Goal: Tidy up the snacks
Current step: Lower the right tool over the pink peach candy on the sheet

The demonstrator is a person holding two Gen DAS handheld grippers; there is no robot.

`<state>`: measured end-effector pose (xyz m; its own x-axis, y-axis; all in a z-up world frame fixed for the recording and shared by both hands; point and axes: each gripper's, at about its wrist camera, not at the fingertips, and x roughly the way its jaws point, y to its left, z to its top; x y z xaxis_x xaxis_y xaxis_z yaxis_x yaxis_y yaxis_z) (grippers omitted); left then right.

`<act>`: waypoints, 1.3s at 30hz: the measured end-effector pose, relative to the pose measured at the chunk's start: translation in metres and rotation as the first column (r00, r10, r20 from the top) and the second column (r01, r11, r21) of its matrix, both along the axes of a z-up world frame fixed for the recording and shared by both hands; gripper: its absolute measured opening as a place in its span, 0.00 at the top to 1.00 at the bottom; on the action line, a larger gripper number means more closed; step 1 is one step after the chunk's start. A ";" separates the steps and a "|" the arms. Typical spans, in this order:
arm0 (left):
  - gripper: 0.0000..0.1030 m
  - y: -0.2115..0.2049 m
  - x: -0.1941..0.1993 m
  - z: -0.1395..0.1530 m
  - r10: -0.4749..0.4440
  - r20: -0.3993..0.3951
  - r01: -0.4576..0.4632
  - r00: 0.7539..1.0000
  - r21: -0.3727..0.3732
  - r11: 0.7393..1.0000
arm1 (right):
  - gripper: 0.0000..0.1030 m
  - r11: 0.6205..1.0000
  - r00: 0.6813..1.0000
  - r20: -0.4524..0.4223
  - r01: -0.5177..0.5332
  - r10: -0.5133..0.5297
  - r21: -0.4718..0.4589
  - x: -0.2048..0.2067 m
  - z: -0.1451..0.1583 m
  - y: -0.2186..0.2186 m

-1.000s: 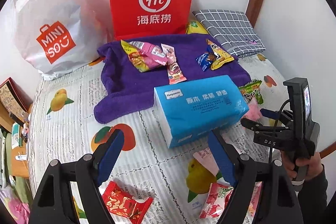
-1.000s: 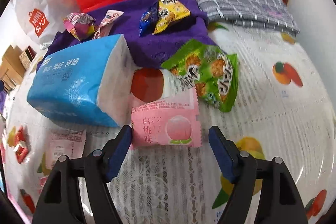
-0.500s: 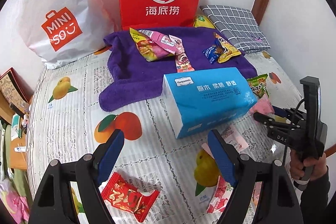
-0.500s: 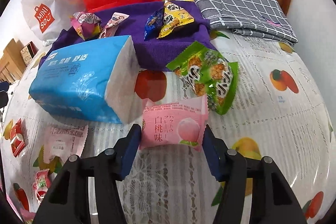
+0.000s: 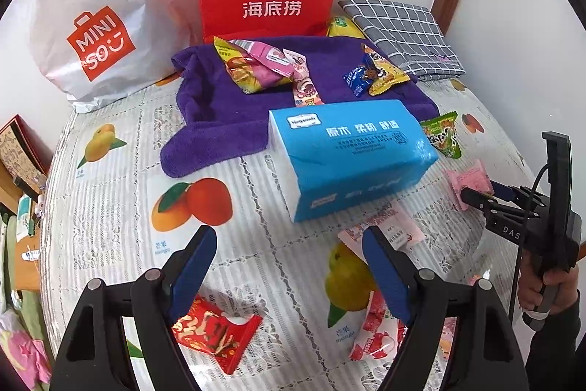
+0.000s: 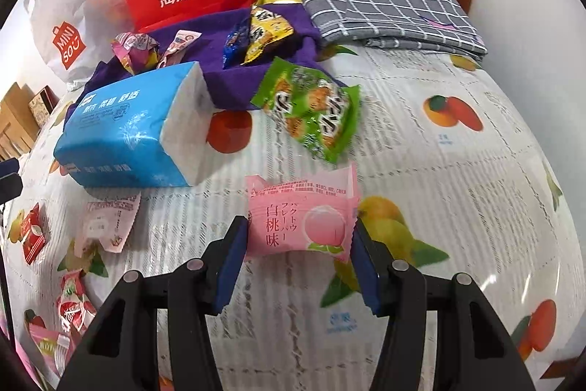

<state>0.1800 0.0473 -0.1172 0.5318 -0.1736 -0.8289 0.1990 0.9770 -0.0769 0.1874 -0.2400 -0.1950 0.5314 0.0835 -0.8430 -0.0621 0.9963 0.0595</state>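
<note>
Your right tool [image 6: 298, 250] has just been closing, and its pads now pinch the pink packet [image 6: 300, 220] by its two short ends, so the packet's long axis runs straight across the jaws. It sits just off the fruit-print cloth on the worktop [image 6: 457, 171], right of the blue tissue pack [image 6: 128, 131]. The purple towel [image 6: 234, 87] with its snack pile lies ahead and to the left. Your left tool [image 5: 289, 266] hangs spread and empty, farther from the packet, over a red snack [image 5: 214, 332].
</note>
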 end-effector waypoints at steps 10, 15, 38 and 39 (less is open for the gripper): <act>0.21 -0.003 0.001 -0.010 0.001 -0.020 -0.001 1.000 0.000 1.000 | 0.47 0.999 0.999 -0.007 0.033 -0.034 -0.004 -0.001 -0.008 -0.012; 0.22 -0.003 0.007 -0.019 -0.008 -0.054 0.006 0.999 -0.038 0.999 | 0.47 0.999 0.999 -0.002 0.035 -0.035 0.002 -0.002 -0.011 -0.013; 0.22 -0.016 0.021 -0.037 -0.040 -0.088 0.035 0.995 -0.053 0.998 | 0.46 0.999 0.999 0.004 0.036 -0.036 0.003 -0.001 -0.013 -0.013; 0.22 -0.017 0.021 -0.039 -0.042 -0.091 0.038 0.995 -0.053 0.998 | 0.46 0.999 0.999 0.003 0.036 -0.036 0.003 -0.001 -0.013 -0.013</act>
<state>0.2008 0.0302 -0.1559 0.4459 -0.2364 -0.8633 0.2278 0.9627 -0.1460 0.1863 -0.2531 -0.2076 0.5370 0.0667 -0.8410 -0.0268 0.9977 0.0621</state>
